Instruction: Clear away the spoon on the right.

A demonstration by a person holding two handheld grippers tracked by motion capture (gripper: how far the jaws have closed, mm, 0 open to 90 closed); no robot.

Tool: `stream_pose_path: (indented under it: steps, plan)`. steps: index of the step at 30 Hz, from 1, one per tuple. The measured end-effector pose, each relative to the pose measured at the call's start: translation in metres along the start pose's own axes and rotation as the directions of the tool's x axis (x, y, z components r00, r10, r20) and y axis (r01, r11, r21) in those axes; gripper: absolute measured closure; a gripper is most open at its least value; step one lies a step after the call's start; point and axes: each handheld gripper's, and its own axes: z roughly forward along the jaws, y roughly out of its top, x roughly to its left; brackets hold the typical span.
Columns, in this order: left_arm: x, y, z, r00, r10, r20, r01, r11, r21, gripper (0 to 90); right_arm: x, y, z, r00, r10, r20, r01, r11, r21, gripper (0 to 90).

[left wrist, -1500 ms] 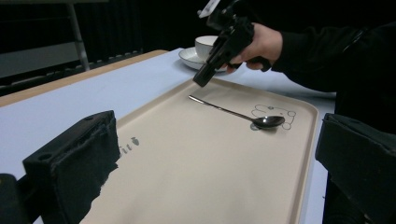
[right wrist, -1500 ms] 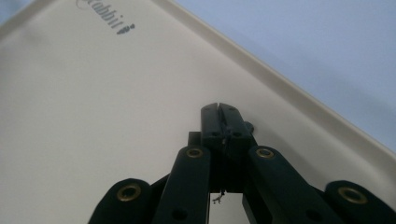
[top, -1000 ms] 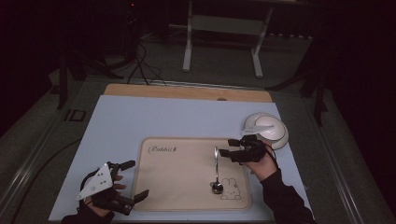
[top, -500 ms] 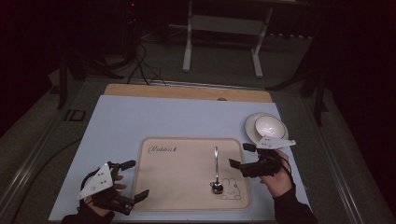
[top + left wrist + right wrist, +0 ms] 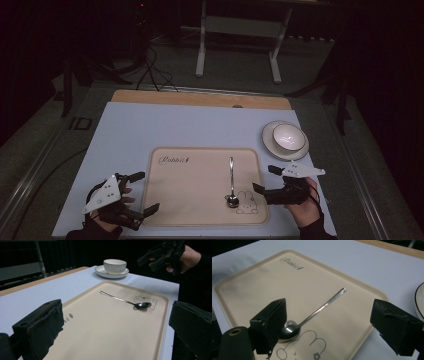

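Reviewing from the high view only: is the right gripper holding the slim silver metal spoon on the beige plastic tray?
Observer: No. The right gripper has just been opening its jaws. In the right gripper view they stand wide with nothing between them, and the slim silver metal spoon lies flat on the beige plastic tray.
Operator: Where does its bowl rest?
Observer: At an ear of the printed rabbit drawing.
Operator: And the white dish beyond?
Observer: The left gripper view shows a white ceramic cup standing on a white saucer.
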Motion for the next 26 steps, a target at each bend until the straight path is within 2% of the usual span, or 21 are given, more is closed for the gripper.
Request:
stream_pose_path:
  steps: [8,13,20,26]
  plan:
    - [0.0,0.0,0.0,1.0,0.0,-0.001,0.0,1.0,0.0,0.0,-0.001,-0.019,0.008,0.9999,-0.005,-0.011,0.005,1.0,0.017,13.5]
    - [0.0,0.0,-0.002,1.0,0.0,-0.001,0.0,1.0,-0.002,0.0,-0.003,-0.03,0.016,0.9993,-0.029,-0.023,0.03,0.999,0.029,13.7]
    - [-0.001,0.001,-0.004,1.0,0.001,-0.005,-0.001,1.0,-0.007,0.0,0.0,-0.037,0.025,0.9969,-0.077,-0.017,0.079,0.993,0.083,13.7]
    - [0.0,0.0,-0.004,1.0,-0.004,-0.003,0.004,1.0,-0.007,0.0,-0.004,-0.04,0.027,0.9976,-0.067,-0.014,0.068,0.992,0.103,13.9]
